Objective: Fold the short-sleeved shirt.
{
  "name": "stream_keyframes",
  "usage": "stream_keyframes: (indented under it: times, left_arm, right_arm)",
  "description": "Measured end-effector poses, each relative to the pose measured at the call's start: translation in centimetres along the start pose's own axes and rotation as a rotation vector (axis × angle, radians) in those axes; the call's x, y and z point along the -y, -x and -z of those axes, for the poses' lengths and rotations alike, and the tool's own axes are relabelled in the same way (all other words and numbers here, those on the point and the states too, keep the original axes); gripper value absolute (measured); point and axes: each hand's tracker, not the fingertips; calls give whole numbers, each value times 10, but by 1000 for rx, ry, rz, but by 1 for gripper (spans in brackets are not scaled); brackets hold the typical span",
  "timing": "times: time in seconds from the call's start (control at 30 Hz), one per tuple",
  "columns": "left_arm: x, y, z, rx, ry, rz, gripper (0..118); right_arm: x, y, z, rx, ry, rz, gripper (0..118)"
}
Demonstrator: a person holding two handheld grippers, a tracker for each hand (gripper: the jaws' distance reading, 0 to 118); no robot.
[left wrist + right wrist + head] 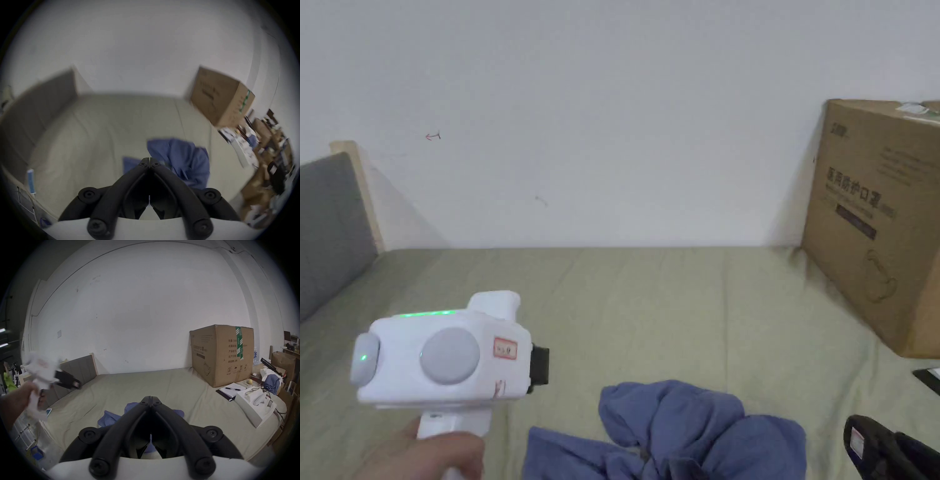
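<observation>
Bed [675,294]: olive-green sheet, spread flat; the far edge met a white wall [612,94], and the middle and far parts lay bare, giving open room.

Cardboard box [881,219]: large, brown, stood at the far right corner of the bed against the wall.

Headboard [328,231]: grey padded panel with a pale wooden edge, along the left edge of the bed.

Short-sleeved shirt [687,425]: blue, crumpled in a loose heap at the near edge of the bed, about midway along it; unfolded, nothing touching it.

White tray [253,405]: at the right edge of the bed, near the box, with a notebook and pen [232,388] just beside it.

Left gripper [149,160]: white body held in a hand [419,453] above the near left part of the bed, up off the sheet; jaws closed tip to tip on nothing. The shirt lay just beyond and to the right of the tips, apart from them; this view was blurred, so the gap is only roughly judged.

Right gripper [151,398]: jaws closed together, empty, raised over the near edge; the shirt lay below and just past the tips, apart from them.
</observation>
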Motion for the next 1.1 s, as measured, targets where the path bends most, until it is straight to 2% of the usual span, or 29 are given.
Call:
stream_keyframes:
  times: [0.07, 0.17, 0.2, 0.23, 0.27, 0.3, 0.33, 0.37, 0.53, 0.6, 0.63, 0.67, 0.7, 0.73, 0.8, 0.9, 0.97, 1.03, 1.07, 1.1]
  left_arm:
    - [-17, 25, 60, 46, 192, -78, 0]
    - [-16, 55, 133, -44, 323, -178, 1]
    - [-15, 64, 153, -90, 344, -175, 13]
    - [-16, 71, 168, -129, 344, -157, 41]
    - [-9, 71, 181, -160, 339, -150, 86]
    - [-6, 76, 194, -167, 330, -137, 104]
    - [-5, 80, 202, -169, 294, -126, 110]
    - [-6, 84, 210, -172, 262, -123, 111]
    - [8, 88, 250, -128, 337, -163, 108]
    - [18, 83, 255, -81, 344, -133, 58]
    - [23, 74, 252, -105, 298, -92, 37]
    - [32, 66, 243, -258, 234, 31, 10]
    - [38, 63, 236, -245, 194, 97, 10]
    - [43, 62, 230, -160, 183, 91, 4]
    - [56, 60, 207, -165, 91, 104, 4]
    - [68, 61, 175, -87, -9, -27, 4]
    - [74, 61, 159, -51, -47, -47, 4]
    - [80, 58, 149, -33, -48, -49, 4]
    - [84, 56, 146, -31, -52, -45, 4]
    - [88, 54, 143, -30, -58, -40, 4]
  right_arm:
    - [2, -2, 9, -12, 32, 9, 0]
    - [9, -7, 25, -21, 79, 27, 0]
    - [12, -10, 31, -23, 95, 35, 0]
    - [15, -12, 36, -19, 110, 39, 0]
    - [19, -15, 42, -15, 126, 44, 0]
    - [23, -17, 48, -12, 142, 51, 0]
    - [26, -19, 53, -10, 157, 55, 0]
    - [31, -20, 59, -6, 177, 56, 0]
    - [50, -26, 88, 10, 242, 60, 0]
    - [55, -26, 98, 13, 265, 75, 0]
    - [57, -25, 101, 12, 270, 81, 0]
    - [59, -24, 104, 9, 274, 85, 0]
    - [60, -23, 108, 5, 275, 85, 0]
    - [60, -21, 111, -2, 274, 80, 0]
    - [52, -21, 125, -27, 267, 49, 0]
    - [20, -28, 176, -57, 239, 2, 0]
    - [-2, -29, 234, -82, 358, -43, 0]
    - [-14, -29, 302, -166, 558, -42, 0]
    - [-14, -28, 337, -226, 677, -19, 3]
    - [-11, -23, 369, -241, 784, -28, 14]
